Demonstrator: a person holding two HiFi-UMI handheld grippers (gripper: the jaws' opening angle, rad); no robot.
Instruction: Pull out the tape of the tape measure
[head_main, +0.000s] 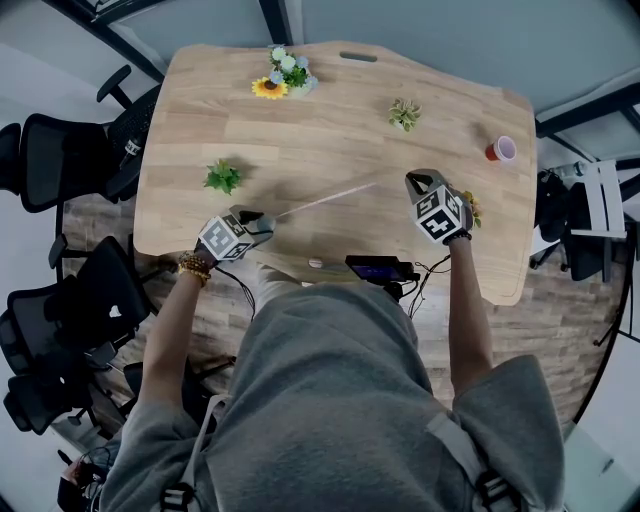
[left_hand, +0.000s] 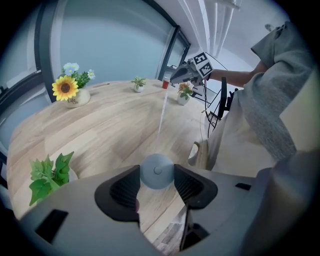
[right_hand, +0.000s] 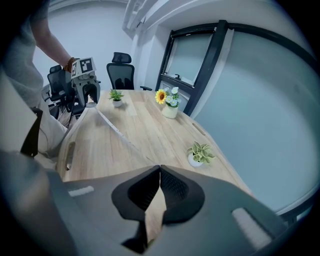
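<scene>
We have the round grey-blue tape measure (left_hand: 157, 171) clamped in the left gripper (head_main: 262, 224). Its two dark ribbed pads press on either side of the case, so the jaws stand wide but are firmly on it. It hangs above the near edge of the pale wooden table (head_main: 300, 120), at about 7 o'clock on the tabletop in the head view.

The right gripper (head_main: 415, 182) is at about 4 o'clock on the table. Its jaws are pinched together at the tips on the end of the thin whitish tape (right_hand: 117, 131).

The tape runs out of the case toward 2 o'clock and spans the open gap between our two hands, well above the wood. It looks straight, not sagging. A small green potted plant (head_main: 222, 177) sits just beyond the left gripper at 11 o'clock from it, clear of the line.

We judge the pull largely done: a long stretch of tape is already out and both grips look sound. What may remain is drawing the hands further apart for more length. The risk we see is the thin tape slipping from the right pinch and snapping back.
</scene>
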